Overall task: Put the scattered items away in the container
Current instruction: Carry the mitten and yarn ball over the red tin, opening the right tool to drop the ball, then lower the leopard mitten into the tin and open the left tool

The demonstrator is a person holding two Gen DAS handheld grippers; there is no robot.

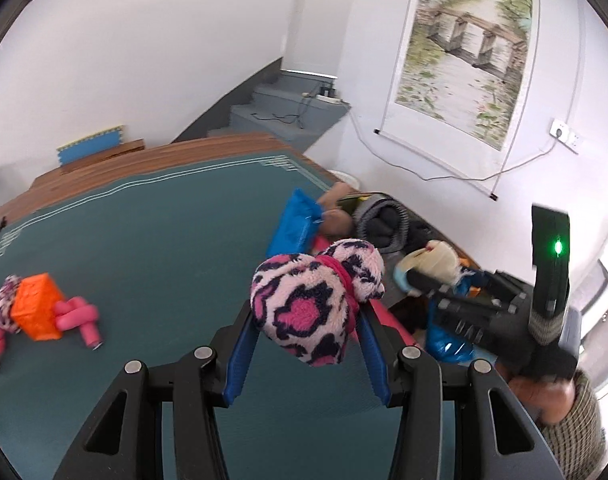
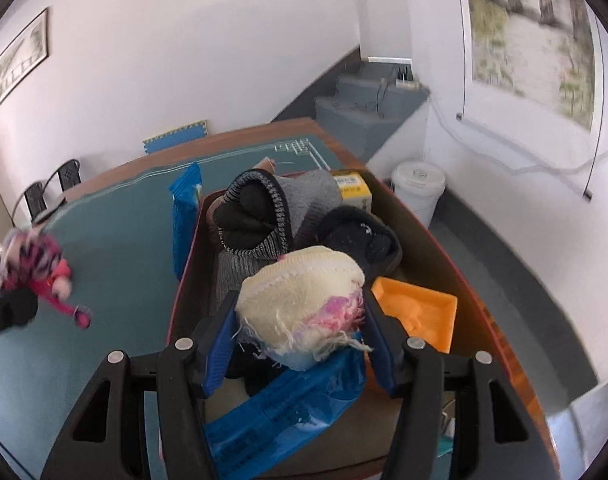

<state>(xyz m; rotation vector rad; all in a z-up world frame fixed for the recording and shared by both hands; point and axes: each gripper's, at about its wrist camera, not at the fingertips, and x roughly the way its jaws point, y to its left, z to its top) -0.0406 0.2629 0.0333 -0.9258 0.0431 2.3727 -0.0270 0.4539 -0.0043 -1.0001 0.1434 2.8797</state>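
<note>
1. The left tongs (image 1: 308, 344) grip a pink leopard-print plush toy (image 1: 316, 300) above the green desk (image 1: 143, 240).
2. The right tongs (image 2: 299, 336) clamp a cream knitted bundle (image 2: 299, 300) over the brown container (image 2: 444, 232).
3. Inside the container lie an orange tray (image 2: 416, 312), blue packet (image 2: 279, 404) and grey knitwear (image 2: 263, 216).
4. Farther left on the desk sits an orange block (image 1: 37, 306) with pink rope (image 1: 77, 316).

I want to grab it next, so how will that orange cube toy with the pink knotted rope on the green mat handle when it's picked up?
The orange cube toy with pink knotted rope looks light for its size. Its flat faces probably keep it from rolling on the green mat. The rope ends sprawl loosely, so they will likely dangle when lifted.
</note>
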